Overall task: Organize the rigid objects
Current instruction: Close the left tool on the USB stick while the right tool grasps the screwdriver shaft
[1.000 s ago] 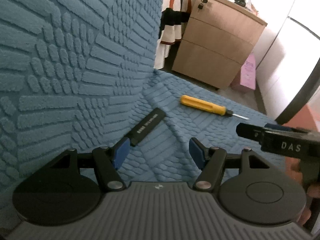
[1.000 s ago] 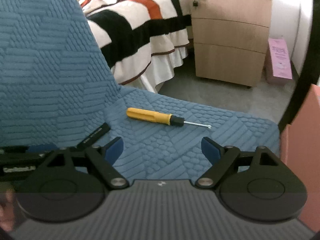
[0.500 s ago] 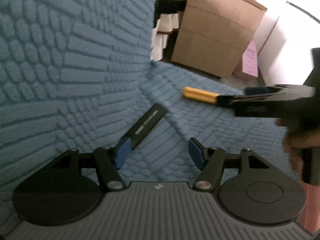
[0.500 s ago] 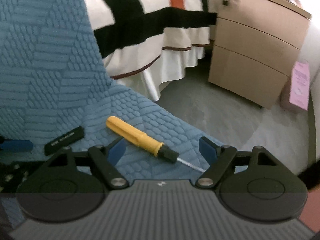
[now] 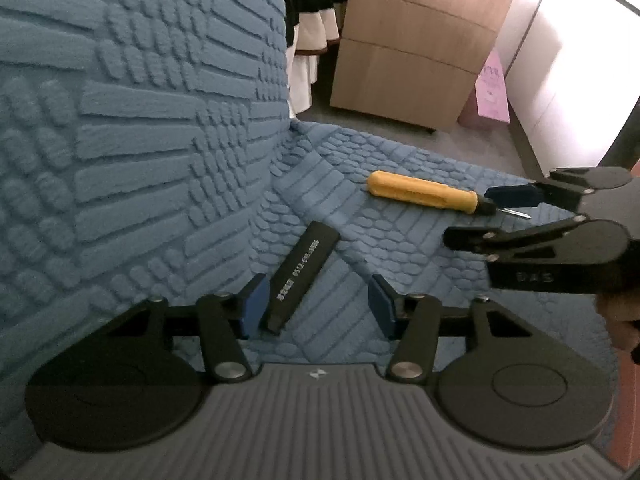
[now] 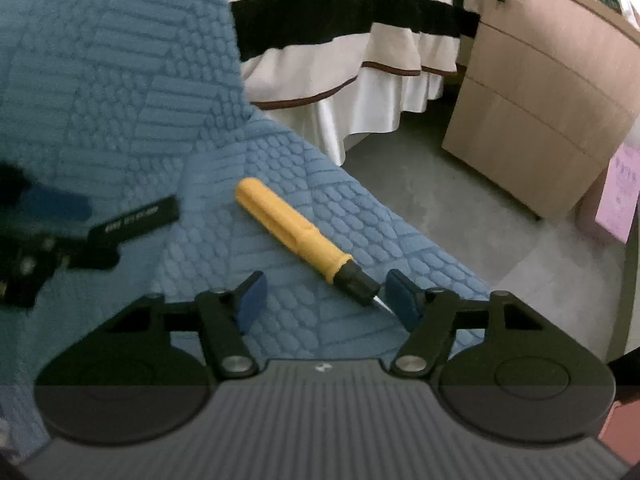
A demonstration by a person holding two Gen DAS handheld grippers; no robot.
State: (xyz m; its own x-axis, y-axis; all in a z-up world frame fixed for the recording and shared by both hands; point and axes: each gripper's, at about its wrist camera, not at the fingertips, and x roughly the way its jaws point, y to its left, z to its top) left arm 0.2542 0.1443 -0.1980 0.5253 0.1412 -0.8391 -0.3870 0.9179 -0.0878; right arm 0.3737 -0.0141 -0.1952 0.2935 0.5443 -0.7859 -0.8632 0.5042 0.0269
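Note:
A yellow-handled screwdriver (image 5: 424, 192) lies on the blue quilted seat (image 5: 420, 272); it also shows in the right wrist view (image 6: 296, 232). A flat black bar with white print (image 5: 300, 276) lies near the seat's back; the right wrist view shows it too (image 6: 136, 220). My left gripper (image 5: 316, 308) is open, its near end of the black bar between the fingers, close to the left pad. My right gripper (image 6: 328, 300) is open and low over the seat, the screwdriver's black collar and tip between its pads. It also shows in the left wrist view (image 5: 480, 216).
The blue quilted backrest (image 5: 140, 100) rises at the left. Beyond the seat edge are grey floor (image 6: 460, 208), a wooden drawer cabinet (image 5: 416, 56), a striped bedspread (image 6: 352, 40) and a pink sign (image 5: 494, 84). A reddish surface (image 6: 616, 432) is at far right.
My right gripper moved down and closer to the screwdriver, so its tip now lies between the pads. My left gripper edged forward so the black bar's end sits between its fingers.

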